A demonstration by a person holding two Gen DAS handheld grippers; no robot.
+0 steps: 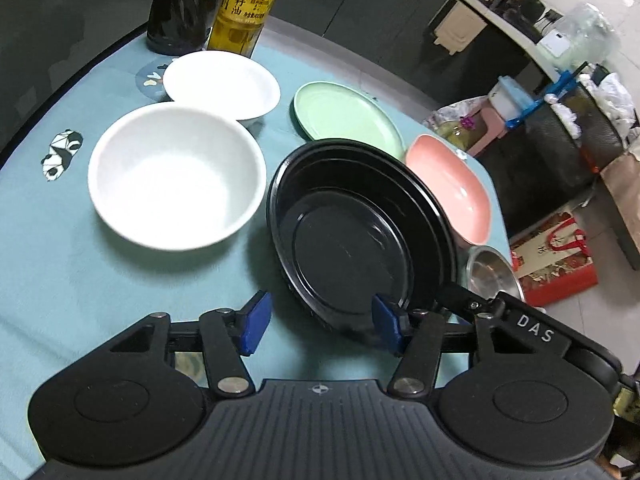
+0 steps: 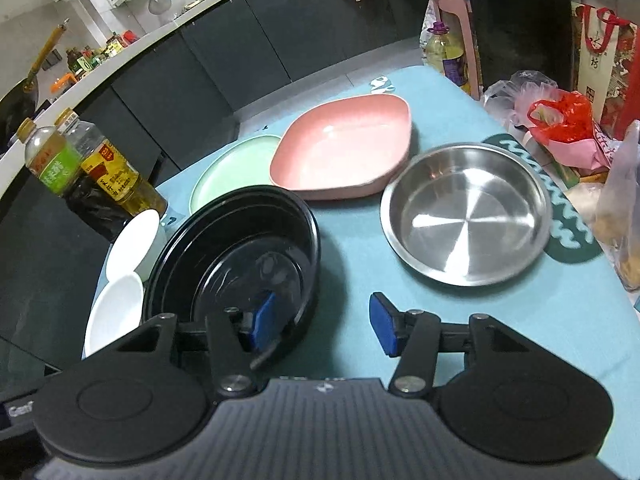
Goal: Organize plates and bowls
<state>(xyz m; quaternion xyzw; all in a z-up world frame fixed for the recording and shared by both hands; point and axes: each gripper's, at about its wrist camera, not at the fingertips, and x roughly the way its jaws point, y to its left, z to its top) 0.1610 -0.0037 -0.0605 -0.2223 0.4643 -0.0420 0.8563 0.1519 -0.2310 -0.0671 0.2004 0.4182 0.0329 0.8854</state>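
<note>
A black bowl (image 1: 352,240), apparently nested in a second one, sits mid-table. My left gripper (image 1: 320,326) is open and straddles its near rim: one blue pad hangs over the inside, the other over the cloth. My right gripper (image 2: 323,326) is also open astride the black bowl's (image 2: 224,248) opposite rim. Neither pair of pads presses on it. Two white bowls (image 1: 176,176) (image 1: 222,84) stand to the left. A green plate (image 1: 344,116), a pink squarish dish (image 2: 344,144) and a steel dish (image 2: 464,216) lie behind and to the right.
A teal tablecloth (image 1: 60,260) covers the table. An oil bottle (image 1: 244,4) and a dark bottle (image 1: 180,4) stand at the far edge. Plastic bags (image 2: 560,120) and a green mat (image 2: 568,216) crowd the right side. Beyond the table are dark cabinets and the floor.
</note>
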